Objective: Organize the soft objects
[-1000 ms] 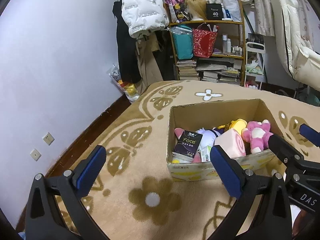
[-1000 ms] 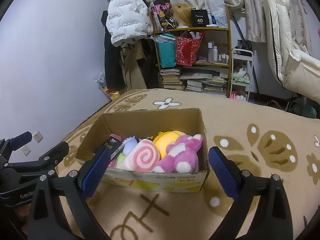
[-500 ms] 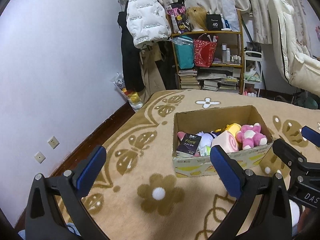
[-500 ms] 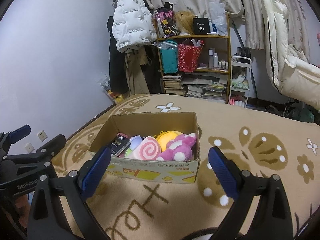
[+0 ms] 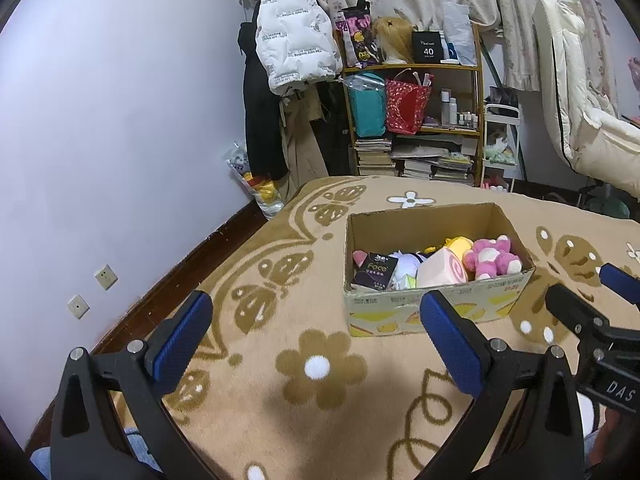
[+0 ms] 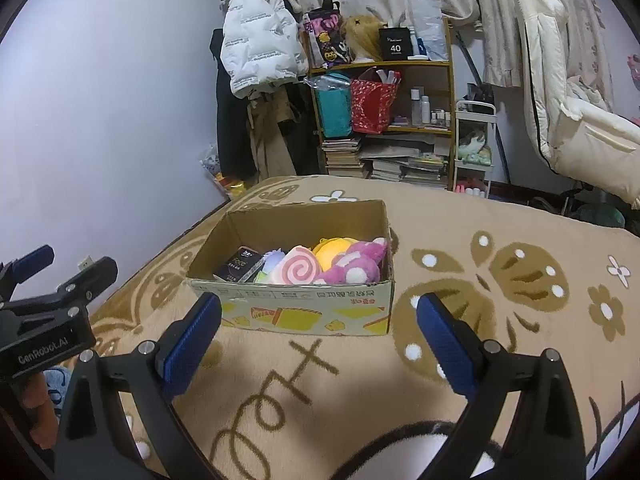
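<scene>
Several soft things already sit inside the cardboard box (image 6: 288, 304), which rests on the patterned beige rug (image 6: 480, 240), so the sorting looks close to finished, judging from how things lie. Read across the box from the left in the right wrist view: a dark tissue pack (image 6: 240, 267) printed "Face", a pale bluish-white plush (image 6: 273, 258) partly buried, a pink swirl cushion (image 6: 298, 271) shaped like a roll cake, a yellow plush (image 6: 334, 249) behind it, and a pink and purple plush toy (image 6: 354, 267) against the right wall of the box. All are bunched toward the near side; the far half of the box shows bare cardboard. No loose soft object can be seen on the rug around the box in either view, so little or nothing seems left to collect, though the floor nearest the person is hidden by the grippers. The left gripper (image 5: 316, 330) hangs over the rug just left of the box, fingers spread wide with nothing between them. The right gripper (image 6: 318, 326) hovers short of the box front, equally wide apart and empty.
</scene>
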### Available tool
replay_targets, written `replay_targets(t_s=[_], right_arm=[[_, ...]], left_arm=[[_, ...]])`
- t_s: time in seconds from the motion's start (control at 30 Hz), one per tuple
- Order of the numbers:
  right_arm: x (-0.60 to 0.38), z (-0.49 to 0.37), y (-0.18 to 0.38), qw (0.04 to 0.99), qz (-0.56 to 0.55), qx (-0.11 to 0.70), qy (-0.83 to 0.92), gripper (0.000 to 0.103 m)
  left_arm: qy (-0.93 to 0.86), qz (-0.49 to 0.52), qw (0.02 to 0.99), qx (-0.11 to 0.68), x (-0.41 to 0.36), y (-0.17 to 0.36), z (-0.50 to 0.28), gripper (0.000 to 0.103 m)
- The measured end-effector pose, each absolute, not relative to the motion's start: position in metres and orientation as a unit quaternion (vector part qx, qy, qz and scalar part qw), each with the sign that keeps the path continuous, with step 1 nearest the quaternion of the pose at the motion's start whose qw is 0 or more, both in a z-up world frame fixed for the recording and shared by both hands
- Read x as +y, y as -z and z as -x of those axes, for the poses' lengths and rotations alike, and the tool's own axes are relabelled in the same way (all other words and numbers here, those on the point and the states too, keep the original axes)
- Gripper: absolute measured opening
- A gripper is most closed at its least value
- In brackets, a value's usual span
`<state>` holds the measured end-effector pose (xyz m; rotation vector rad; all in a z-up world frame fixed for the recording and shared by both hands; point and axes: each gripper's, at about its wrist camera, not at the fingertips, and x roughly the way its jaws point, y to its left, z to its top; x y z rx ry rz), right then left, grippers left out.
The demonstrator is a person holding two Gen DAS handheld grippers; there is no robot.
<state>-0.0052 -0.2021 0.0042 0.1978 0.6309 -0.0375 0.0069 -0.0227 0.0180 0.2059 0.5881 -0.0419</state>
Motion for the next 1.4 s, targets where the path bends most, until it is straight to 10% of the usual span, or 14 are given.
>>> replay_targets(t_s=[1.4], right_arm=[[-0.202,-0.005,0.002,0.941,-0.089,0.326,0.026,0.102]], left_arm=[[0.021,-0.094,0.945,0.313,-0.023,-0.008,-0.023,0.103]])
